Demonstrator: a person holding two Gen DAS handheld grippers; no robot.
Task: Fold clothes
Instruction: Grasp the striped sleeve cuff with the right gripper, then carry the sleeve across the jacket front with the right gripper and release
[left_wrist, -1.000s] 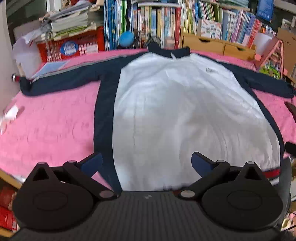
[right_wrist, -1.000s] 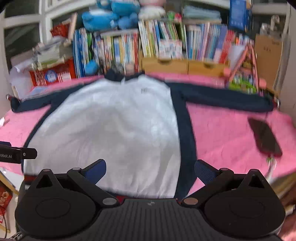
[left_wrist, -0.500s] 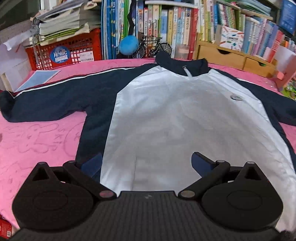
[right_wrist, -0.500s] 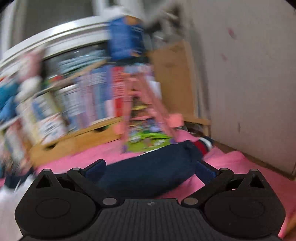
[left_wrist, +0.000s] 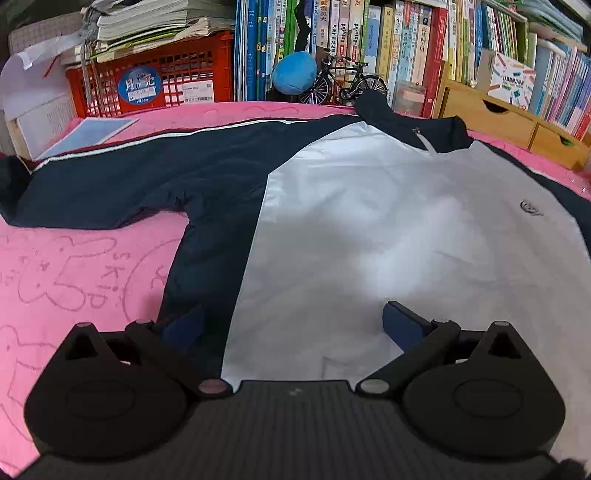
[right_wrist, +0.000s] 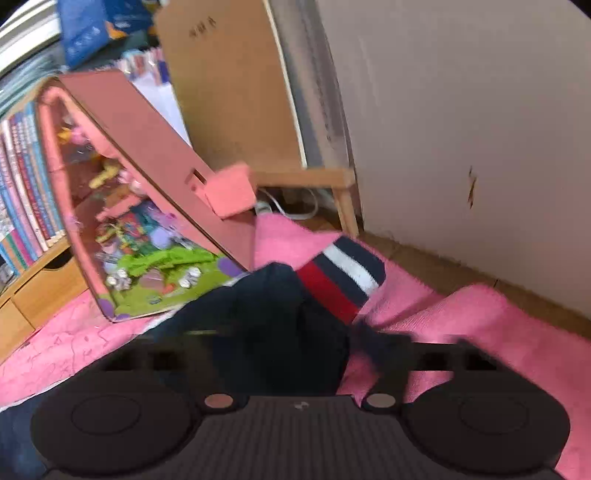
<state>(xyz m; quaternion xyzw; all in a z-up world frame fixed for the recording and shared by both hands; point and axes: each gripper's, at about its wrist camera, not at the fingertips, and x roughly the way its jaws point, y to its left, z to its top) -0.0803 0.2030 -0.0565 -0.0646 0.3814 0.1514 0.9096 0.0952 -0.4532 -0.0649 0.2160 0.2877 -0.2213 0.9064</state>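
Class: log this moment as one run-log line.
left tongs: open over navy-and-white zip jacket | right tongs: closing around striped-cuff navy sleeve

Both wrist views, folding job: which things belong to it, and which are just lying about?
Part of the job:
- jacket, spread flat on the pink blanket
- its striped cuff
- left gripper, open over the hem
- right gripper, closing around the sleeve

Lying about:
- red crate
- toy bicycle
- blue ball
- pink dollhouse
- books
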